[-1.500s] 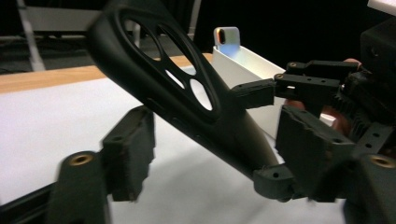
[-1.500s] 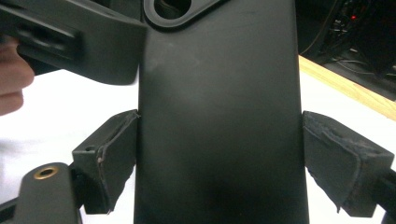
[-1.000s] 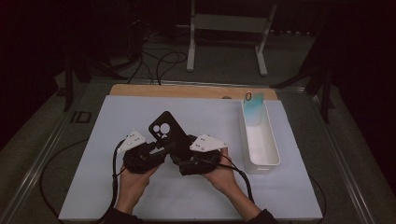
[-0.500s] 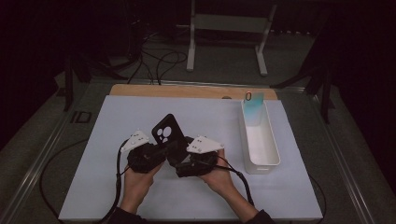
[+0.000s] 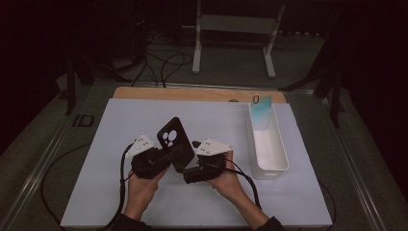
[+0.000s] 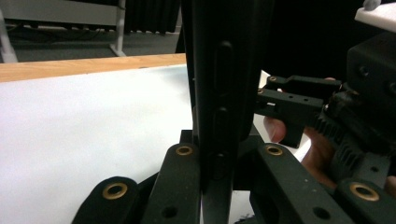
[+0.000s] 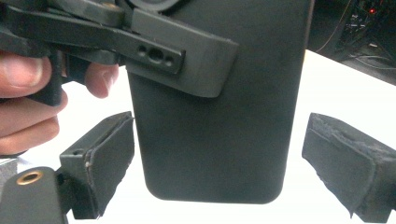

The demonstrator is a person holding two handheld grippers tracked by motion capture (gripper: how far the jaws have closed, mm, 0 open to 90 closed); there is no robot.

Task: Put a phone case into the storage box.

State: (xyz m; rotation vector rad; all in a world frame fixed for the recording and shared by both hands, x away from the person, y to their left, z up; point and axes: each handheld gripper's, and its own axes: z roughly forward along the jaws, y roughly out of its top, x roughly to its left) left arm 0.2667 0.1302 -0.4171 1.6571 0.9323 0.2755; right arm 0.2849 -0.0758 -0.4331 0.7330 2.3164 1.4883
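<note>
Between my two claws, held up off the white tabletop [image 5: 96,144], stands a black phone case [image 5: 174,139], tilted with its camera cut-out uppermost. My left claw [image 5: 166,155] is clamped on it: in the left gripper view the case's side edge with its button bumps [image 6: 223,93] rises straight out from between my two black jaws, which press on either face. Just right of that, my right claw [image 5: 185,166] sits close against the case's lower end with its jaws spread wide; in the right gripper view the case's rounded bottom [image 7: 219,154] hangs between the two padded jaws, touching neither. Well off to the right of that claw lies a white bin [image 5: 267,144] with a pale blue-green card [image 5: 261,113] standing at its far end.

I judge the case light, thin and somewhat flexible, with a matte skin that should not slip much. It would bow if squeezed across the open middle, so the stiffer long edges or the bottom rim are the better hold.

Compared with a second ago, both my hands have drawn nearer to me and the case leans more to the left.
</note>
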